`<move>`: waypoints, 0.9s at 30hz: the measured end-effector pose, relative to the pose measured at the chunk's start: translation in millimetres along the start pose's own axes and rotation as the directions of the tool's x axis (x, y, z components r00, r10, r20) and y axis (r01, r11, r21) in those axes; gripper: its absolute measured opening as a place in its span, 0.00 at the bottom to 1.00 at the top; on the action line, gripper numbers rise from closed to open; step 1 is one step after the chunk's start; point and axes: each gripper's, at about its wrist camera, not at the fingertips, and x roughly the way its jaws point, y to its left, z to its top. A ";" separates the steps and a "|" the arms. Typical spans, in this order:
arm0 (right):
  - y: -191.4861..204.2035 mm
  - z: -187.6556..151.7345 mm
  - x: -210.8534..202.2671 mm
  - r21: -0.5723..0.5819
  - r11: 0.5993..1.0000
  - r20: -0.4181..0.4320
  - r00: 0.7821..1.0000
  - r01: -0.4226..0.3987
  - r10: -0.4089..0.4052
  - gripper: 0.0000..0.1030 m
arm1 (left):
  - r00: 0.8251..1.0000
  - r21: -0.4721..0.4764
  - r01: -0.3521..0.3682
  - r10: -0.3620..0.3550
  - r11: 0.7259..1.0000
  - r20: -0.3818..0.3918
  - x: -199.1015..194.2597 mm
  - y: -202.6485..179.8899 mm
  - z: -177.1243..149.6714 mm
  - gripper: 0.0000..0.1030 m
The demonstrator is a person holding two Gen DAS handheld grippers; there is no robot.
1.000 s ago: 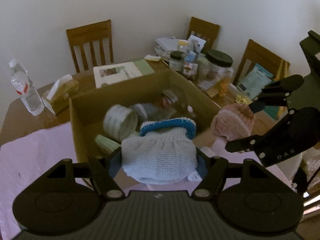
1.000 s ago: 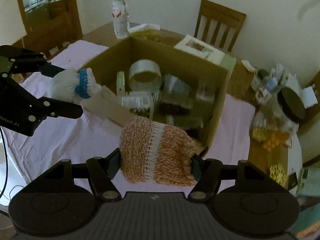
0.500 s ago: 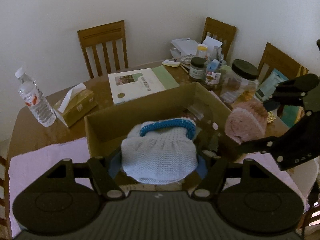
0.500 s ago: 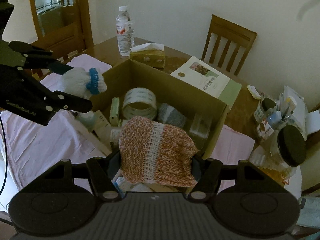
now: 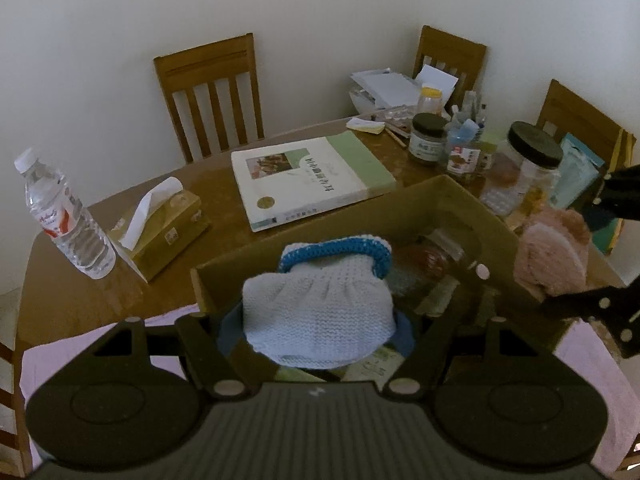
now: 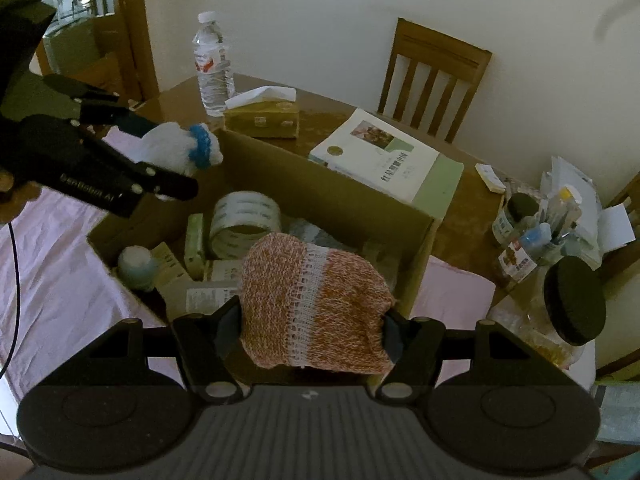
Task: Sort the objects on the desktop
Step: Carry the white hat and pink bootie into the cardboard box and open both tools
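Both knitted pieces are being lifted higher above the cardboard box (image 6: 320,196): the blue-trimmed white knit (image 5: 320,304) is being gripped by the left tool (image 5: 316,328), the orange knit (image 6: 312,300) by the right tool (image 6: 310,328), at six o'clock.

pale blue knit pouch (image 5: 320,312) with a bright blue crocheted rim; orange-and-white marled knit pouch (image 6: 316,304) with a white openwork band; brown cardboard box (image 6: 328,196); pink tablecloth (image 6: 56,264); white book (image 5: 308,178) with a green strip; black-lidded jar (image 6: 568,316) at far right.
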 end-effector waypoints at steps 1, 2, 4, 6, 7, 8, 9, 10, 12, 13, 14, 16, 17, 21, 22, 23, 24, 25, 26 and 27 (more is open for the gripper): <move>-0.6 0.8 1.5 0.002 1.000 -0.003 1.000 0.001 -0.001 0.71 | 1.000 0.002 0.001 -0.001 1.000 -0.001 2.7 1.4 1.3 0.70; -1.3 1.3 3.0 0.003 1.000 -0.005 1.000 0.001 -0.001 0.73 | 1.000 0.002 0.000 0.000 1.000 -0.003 5.2 2.8 2.7 0.70; -2.6 2.2 5.5 0.009 1.000 -0.005 1.000 0.006 -0.006 0.84 | 1.000 0.006 0.000 0.000 1.000 -0.007 9.9 5.4 4.7 0.70; -3.5 3.0 5.7 0.016 1.000 0.005 1.000 0.003 -0.003 0.93 | 1.000 0.006 -0.003 0.003 1.000 -0.010 15.1 8.8 6.9 0.70; -4.0 3.3 5.4 0.018 1.000 0.009 1.000 0.002 -0.002 0.94 | 1.000 0.007 -0.003 0.003 1.000 -0.012 17.3 10.3 7.9 0.70; -4.3 3.8 5.4 0.020 1.000 0.010 1.000 0.004 -0.005 0.95 | 1.000 0.008 -0.004 0.004 1.000 -0.013 19.5 11.5 8.8 0.71; -4.6 4.6 5.6 0.021 1.000 0.010 1.000 0.008 -0.008 0.96 | 1.000 0.008 -0.006 0.006 1.000 -0.017 21.6 12.5 9.8 0.71; -5.3 5.0 6.0 0.022 1.000 0.010 1.000 0.012 -0.012 0.98 | 1.000 0.009 -0.009 0.009 1.000 -0.018 23.7 13.3 10.8 0.72; -6.3 5.9 7.3 0.023 1.000 0.007 1.000 0.015 -0.015 0.98 | 1.000 0.011 -0.018 0.019 1.000 -0.020 28.0 15.7 12.8 0.77; -6.6 6.1 7.8 0.024 1.000 0.006 1.000 0.016 -0.016 0.98 | 0.999 0.009 -0.027 0.027 1.000 -0.019 29.2 16.4 13.2 0.79; -6.7 6.3 8.3 0.025 1.000 0.005 1.000 0.016 -0.016 0.98 | 0.999 0.009 -0.036 0.037 0.999 -0.019 30.2 17.2 13.5 0.81; -7.0 6.0 8.9 0.027 0.999 0.003 1.000 0.020 -0.020 0.98 | 0.999 0.009 -0.050 0.050 0.999 -0.018 31.7 18.5 13.9 0.83; -7.4 6.0 9.2 0.029 0.999 0.002 1.000 0.020 -0.020 0.98 | 0.999 0.007 -0.051 0.051 0.999 -0.019 32.0 19.0 14.0 0.84; -7.5 4.2 9.6 0.032 0.999 -0.002 1.000 0.020 -0.020 0.98 | 0.998 0.002 -0.054 0.054 0.999 -0.024 29.7 19.2 12.4 0.86; -7.4 3.8 9.9 0.033 0.999 -0.003 1.000 0.021 -0.021 0.98 | 0.998 0.001 -0.053 0.053 0.999 -0.026 28.9 18.8 11.4 0.87; -7.3 3.0 9.9 0.033 0.999 -0.004 1.000 0.020 -0.020 0.98 | 0.998 0.001 -0.051 0.051 0.999 -0.029 27.3 17.6 10.2 0.87; -7.1 2.4 10.2 0.035 0.999 -0.005 1.000 0.019 -0.019 0.98 | 0.998 0.003 -0.047 0.047 0.999 -0.031 25.6 16.2 9.0 0.87; -6.8 1.0 10.2 0.037 0.999 -0.007 1.000 0.019 -0.019 0.99 | 0.998 0.004 -0.046 0.046 0.999 -0.031 24.0 14.7 7.9 0.87; -6.0 0.1 10.1 0.038 0.999 -0.008 1.000 0.019 -0.019 0.99 | 0.998 0.006 -0.045 0.045 0.999 -0.033 22.1 12.5 6.3 0.87; -5.4 -1.5 9.7 0.039 0.999 -0.008 1.000 0.018 -0.018 0.99 | 0.998 0.011 -0.043 0.044 0.999 -0.036 20.3 10.4 4.3 0.87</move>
